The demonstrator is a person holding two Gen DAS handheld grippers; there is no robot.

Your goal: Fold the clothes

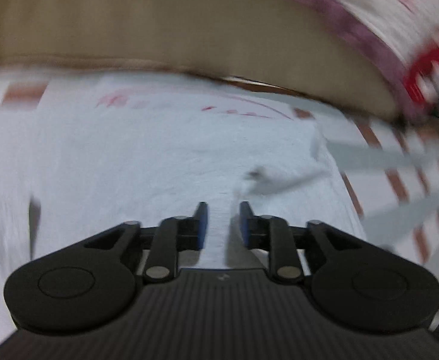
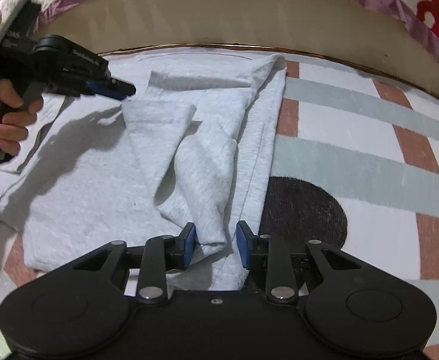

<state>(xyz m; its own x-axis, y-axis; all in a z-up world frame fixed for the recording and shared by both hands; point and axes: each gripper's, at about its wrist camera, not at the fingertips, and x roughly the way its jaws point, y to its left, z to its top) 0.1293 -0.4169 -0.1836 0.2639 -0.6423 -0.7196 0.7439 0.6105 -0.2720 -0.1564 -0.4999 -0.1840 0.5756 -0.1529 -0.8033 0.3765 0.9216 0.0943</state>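
Garment (image 2: 147, 162), pale grey, lies part-folded on the checked rug (image 2: 354, 138); its loose centre flap runs down between the parted pads of the right claw (image 2: 215, 244), which do not visibly press it. Risk, as a judgement: a close here could catch one layer only, dragging the stack askew and undoing the fold. Right view shows the left claw (image 2: 127, 91) at the far-left flap corner, state unclear; the blurred left view shows it (image 1: 221, 225) open, empty, over flat cloth.
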